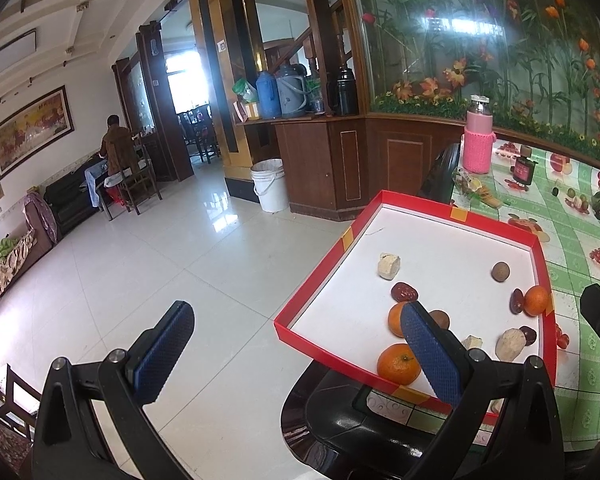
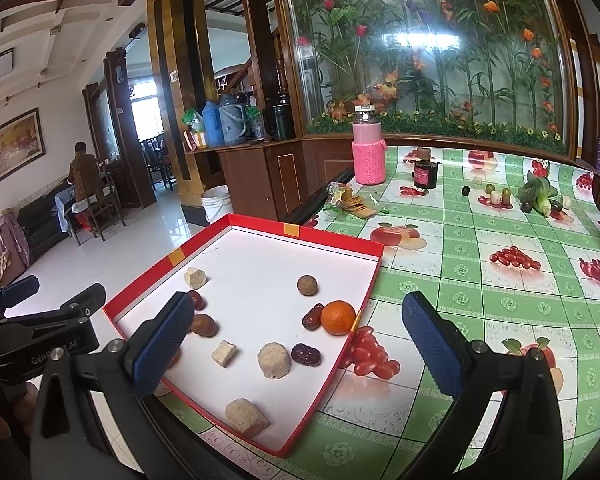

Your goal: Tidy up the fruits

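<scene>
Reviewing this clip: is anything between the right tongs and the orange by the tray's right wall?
Nothing visible blocks it. The right tongs hover open above the red tray, and only low items lie below the path: a pale chunk and a dark red date. Another date touches the orange on its left side.

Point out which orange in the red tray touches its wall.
The orange against the red tray's right-hand wall, beside a red date; the other two sit nearer the left gripper.
</scene>
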A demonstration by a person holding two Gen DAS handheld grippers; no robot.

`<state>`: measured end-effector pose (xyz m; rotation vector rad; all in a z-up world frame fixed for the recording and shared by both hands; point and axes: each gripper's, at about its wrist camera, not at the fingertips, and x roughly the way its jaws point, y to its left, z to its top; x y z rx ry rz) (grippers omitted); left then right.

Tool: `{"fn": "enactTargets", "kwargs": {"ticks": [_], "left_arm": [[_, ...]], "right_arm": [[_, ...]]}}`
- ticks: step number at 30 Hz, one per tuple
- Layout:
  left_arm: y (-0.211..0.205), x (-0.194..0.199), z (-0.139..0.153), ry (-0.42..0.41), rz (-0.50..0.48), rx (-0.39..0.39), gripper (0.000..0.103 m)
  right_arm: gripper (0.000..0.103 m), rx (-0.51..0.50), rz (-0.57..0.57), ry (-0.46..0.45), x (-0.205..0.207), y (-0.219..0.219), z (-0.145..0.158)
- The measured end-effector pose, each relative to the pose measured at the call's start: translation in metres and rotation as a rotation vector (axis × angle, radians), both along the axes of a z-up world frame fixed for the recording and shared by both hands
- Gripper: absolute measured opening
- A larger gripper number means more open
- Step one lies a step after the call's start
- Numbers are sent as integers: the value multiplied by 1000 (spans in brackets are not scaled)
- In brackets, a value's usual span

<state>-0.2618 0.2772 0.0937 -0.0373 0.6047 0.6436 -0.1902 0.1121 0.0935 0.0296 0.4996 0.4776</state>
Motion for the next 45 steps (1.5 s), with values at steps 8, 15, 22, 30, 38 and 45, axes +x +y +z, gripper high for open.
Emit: {"fn": "enactTargets", "kwargs": {"ticks": [8,15,22,30,38,45], "left_arm": [[2,-2,-3,12,7,-3,103],[4,-1,-3,30,10,-3,103],[4,-1,-4,48,8,-3,103],[2,-1,-3,61,5,1,103],[1,3,-4,69,4,0,103],[1,2,-5,73,4,-3,103]], "right_arm": [[103,-1,-1,10,-7,4,-5],[103,-2,-4,25,-7,3,-8],[103,-2,-2,46,-6,2,-8],[103,2,-5,61,0,0,-8],[103,3,-7,69,3,-2,-8],[103,4,-10,83,4,-3,-12]]}}
